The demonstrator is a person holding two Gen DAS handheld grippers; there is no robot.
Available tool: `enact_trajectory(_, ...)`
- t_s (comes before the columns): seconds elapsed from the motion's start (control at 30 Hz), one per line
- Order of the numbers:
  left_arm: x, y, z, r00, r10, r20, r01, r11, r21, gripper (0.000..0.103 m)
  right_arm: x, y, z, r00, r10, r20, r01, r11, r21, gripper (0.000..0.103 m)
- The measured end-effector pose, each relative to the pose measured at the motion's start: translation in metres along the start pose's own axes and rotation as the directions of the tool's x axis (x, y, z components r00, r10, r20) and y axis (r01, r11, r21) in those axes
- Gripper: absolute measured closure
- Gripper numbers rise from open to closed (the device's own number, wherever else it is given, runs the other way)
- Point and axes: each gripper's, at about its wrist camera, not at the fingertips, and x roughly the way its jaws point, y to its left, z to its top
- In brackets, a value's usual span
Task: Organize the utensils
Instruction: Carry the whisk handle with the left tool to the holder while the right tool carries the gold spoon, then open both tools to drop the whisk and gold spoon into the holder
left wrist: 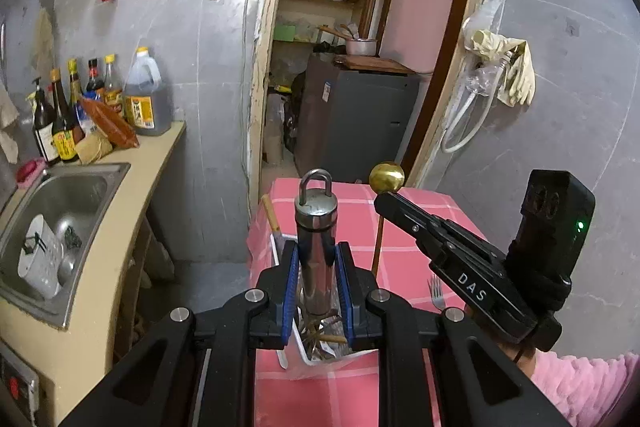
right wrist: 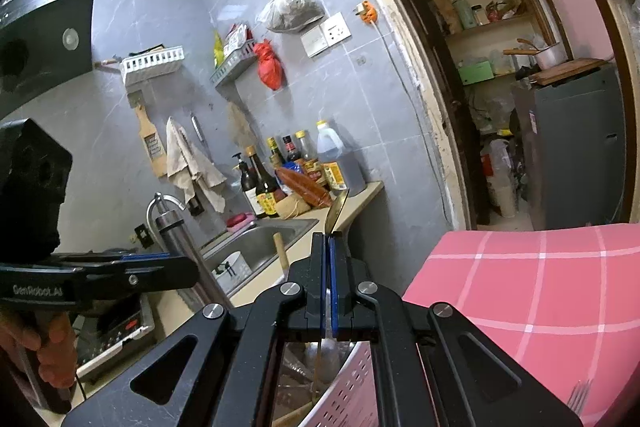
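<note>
The left gripper (left wrist: pixel 316 259) clamps a steel cylinder with a loop handle (left wrist: pixel 315 227), held upright above the white basket (left wrist: pixel 280 355) of utensils on the pink checked tablecloth (left wrist: pixel 404 223). The right gripper (right wrist: pixel 329 267), jaws closed, pinches the thin handle of a gold spoon (left wrist: pixel 386 178) (bowl uppermost). A fork (left wrist: pixel 437 293) lies right of the basket.

I see grey tiled walls (left wrist: pixel 192 39), a steel sink (left wrist: pixel 60 195) at nine o'clock, an open doorway (left wrist: pixel 332 27) at twelve.
</note>
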Motion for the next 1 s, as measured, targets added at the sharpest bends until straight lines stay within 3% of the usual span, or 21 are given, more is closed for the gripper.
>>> enact_trajectory(0.4,0.002,0.023,-0.013,0.997,-0.075,-0.017,0.071,0.984,-0.163,0.082,-0.013,0.006,-0.009,0.997,0.017,-0.074,-0.019,0.999,-0.031,0.099)
enact_trajectory(0.53,-0.004,0.025,-0.012,0.997,-0.082,0.014,0.084,0.983,-0.166,0.073,-0.018,0.007,-0.008,0.996,0.006,-0.086,-0.008,1.0,-0.021,0.08)
enact_trajectory(0.67,-0.012,0.026,-0.013,0.996,-0.074,0.052,0.083,0.981,-0.177,0.061,-0.033,0.007,-0.004,0.997,-0.035,-0.071,0.034,0.999,-0.014,0.077)
enact_trajectory(0.8,-0.02,0.022,-0.016,0.993,-0.03,0.117,0.049,0.985,-0.165,0.041,-0.059,0.004,0.004,0.993,-0.114,-0.03,0.114,0.993,-0.008,0.048)
enact_trajectory(1.0,-0.026,0.003,-0.027,0.98,0.025,0.197,0.001,0.992,-0.129,0.012,-0.107,-0.01,0.015,0.974,-0.225,0.023,0.224,0.974,0.036,0.018)
